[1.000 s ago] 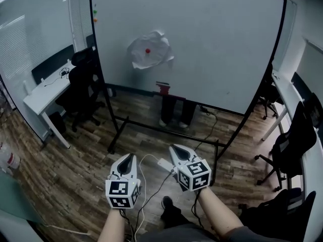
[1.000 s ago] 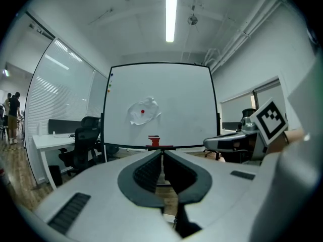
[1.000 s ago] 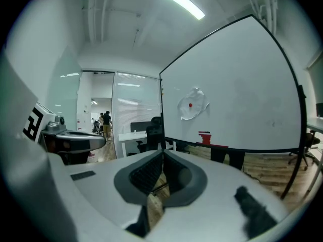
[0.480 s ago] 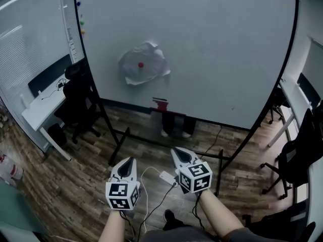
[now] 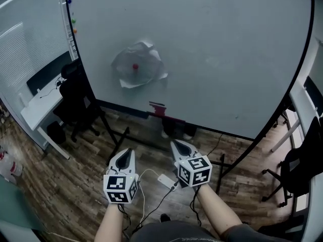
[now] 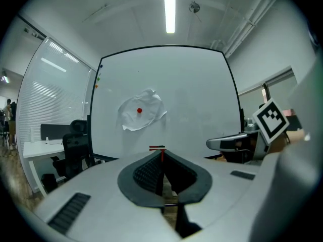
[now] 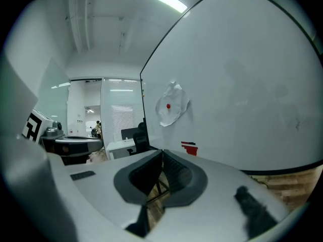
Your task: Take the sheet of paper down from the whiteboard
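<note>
Closer now: the whiteboard [image 5: 227,44] fills more of the head view than a second ago, and both grippers have been carried toward it, side by side and roughly level. The sheet of paper [image 5: 144,72] hangs crumpled on the board's upper left, pinned through its middle by a red magnet [image 5: 135,67] (apparently its only fastening). The left gripper [image 5: 127,153] and right gripper [image 5: 177,145] are both clenched on nothing, well short of the sheet. Judgement: approach phase; jaws stay closed for the walk and must open at the paper.
</note>
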Demonstrator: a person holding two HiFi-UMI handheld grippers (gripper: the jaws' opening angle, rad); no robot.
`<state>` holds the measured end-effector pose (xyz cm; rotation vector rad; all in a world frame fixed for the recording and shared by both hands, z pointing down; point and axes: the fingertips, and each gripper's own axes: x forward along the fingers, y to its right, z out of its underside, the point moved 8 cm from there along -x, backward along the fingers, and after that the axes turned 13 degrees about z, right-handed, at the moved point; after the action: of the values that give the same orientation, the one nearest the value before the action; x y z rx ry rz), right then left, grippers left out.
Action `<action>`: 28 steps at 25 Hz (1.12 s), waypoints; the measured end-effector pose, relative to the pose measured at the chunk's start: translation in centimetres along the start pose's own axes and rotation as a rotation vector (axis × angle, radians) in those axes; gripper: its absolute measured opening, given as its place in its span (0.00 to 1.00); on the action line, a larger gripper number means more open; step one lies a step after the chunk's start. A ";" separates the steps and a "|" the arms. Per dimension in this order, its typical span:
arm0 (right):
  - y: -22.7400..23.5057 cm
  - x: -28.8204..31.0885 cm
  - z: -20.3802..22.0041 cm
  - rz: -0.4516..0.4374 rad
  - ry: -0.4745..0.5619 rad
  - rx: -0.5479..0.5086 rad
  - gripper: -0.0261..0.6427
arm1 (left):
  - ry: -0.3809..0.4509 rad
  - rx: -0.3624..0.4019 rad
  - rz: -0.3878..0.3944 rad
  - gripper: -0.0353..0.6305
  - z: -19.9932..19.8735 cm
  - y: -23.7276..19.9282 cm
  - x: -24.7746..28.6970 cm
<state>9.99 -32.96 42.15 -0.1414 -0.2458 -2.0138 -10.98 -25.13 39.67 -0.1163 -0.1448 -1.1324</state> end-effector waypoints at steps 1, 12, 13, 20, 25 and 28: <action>0.1 0.3 -0.1 0.002 0.001 -0.003 0.07 | 0.003 -0.002 -0.005 0.09 0.0 0.0 0.2; -0.2 3.6 -1.6 0.048 0.022 0.035 0.08 | 0.033 0.022 -0.002 0.09 -1.3 -2.9 1.7; -0.2 4.0 -1.8 0.050 0.023 0.031 0.08 | 0.038 0.022 0.002 0.09 -1.4 -3.5 2.2; 0.5 8.6 -4.2 0.103 0.040 0.031 0.08 | 0.057 0.038 0.049 0.09 -2.8 -7.7 6.1; 0.9 12.4 -6.3 0.158 0.067 0.058 0.08 | 0.081 0.033 0.079 0.09 -4.1 -11.2 9.3; 1.3 14.7 -7.6 0.190 0.079 0.067 0.08 | 0.082 0.053 0.108 0.09 -5.3 -13.4 11.6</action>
<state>4.74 -48.12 37.95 -0.0415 -0.2403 -1.8161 -18.01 -41.99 36.74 -0.0294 -0.0942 -1.0236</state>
